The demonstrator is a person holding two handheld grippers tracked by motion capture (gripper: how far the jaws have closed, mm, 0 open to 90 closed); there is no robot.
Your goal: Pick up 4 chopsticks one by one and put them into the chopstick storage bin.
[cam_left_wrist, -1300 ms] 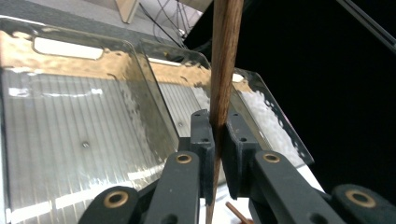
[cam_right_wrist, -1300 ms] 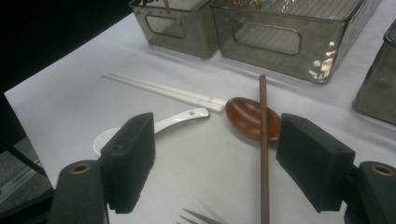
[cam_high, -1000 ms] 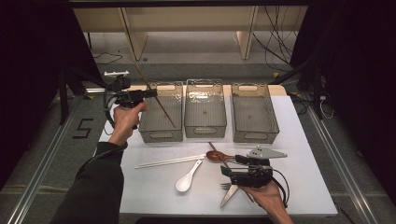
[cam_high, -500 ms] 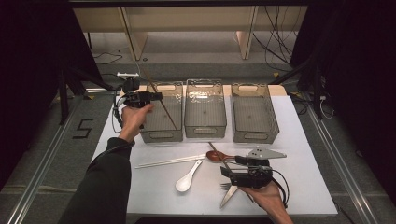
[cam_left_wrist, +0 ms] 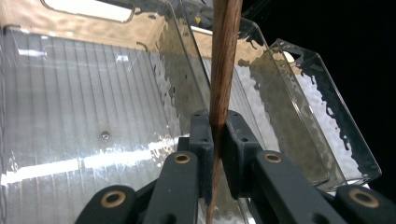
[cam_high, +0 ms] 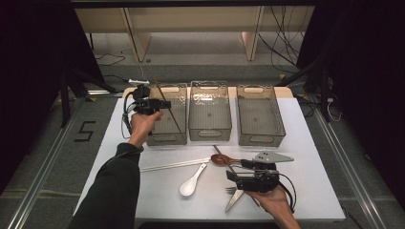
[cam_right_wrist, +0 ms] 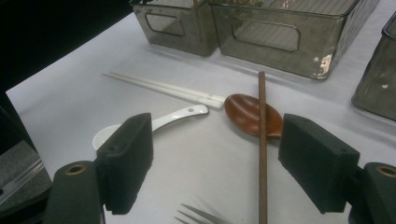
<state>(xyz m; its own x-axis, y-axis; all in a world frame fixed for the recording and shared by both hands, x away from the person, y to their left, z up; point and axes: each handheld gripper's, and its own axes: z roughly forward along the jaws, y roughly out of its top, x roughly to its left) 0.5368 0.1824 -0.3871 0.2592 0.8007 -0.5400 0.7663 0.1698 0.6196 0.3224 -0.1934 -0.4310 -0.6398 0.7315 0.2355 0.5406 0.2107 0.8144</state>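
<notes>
two grippers are in use. nearest the person, the right gripper (cam_high: 235, 175) rests low over the white surface (cam_high: 310, 191), jaws wide apart and holding nothing; the right hand (cam_high: 272, 200) supports it from below, palm up. between its jaws in the right gripper view lies a dark wooden chopstick (cam_right_wrist: 262, 149), resting across the bowl of a brown wooden spoon (cam_right_wrist: 252, 115). this pose suggests staging for the next pick. a fork (cam_high: 232, 191), a white ceramic spoon (cam_high: 192, 181) and a pair of white chopsticks (cam_high: 174, 164) lie loose nearby.

farther off, three clear bins stand in a row. the left gripper (cam_high: 165, 103) is clamped on a second wooden chopstick (cam_left_wrist: 223, 60), held steeply tilted with its lower end inside the left bin (cam_high: 179, 138), probably for release there. the left forearm reaches forward, with the left hand (cam_high: 142, 125) beside the bin's near left corner. the middle bin (cam_high: 210, 131) and the right bin (cam_high: 260, 136) look empty.
</notes>
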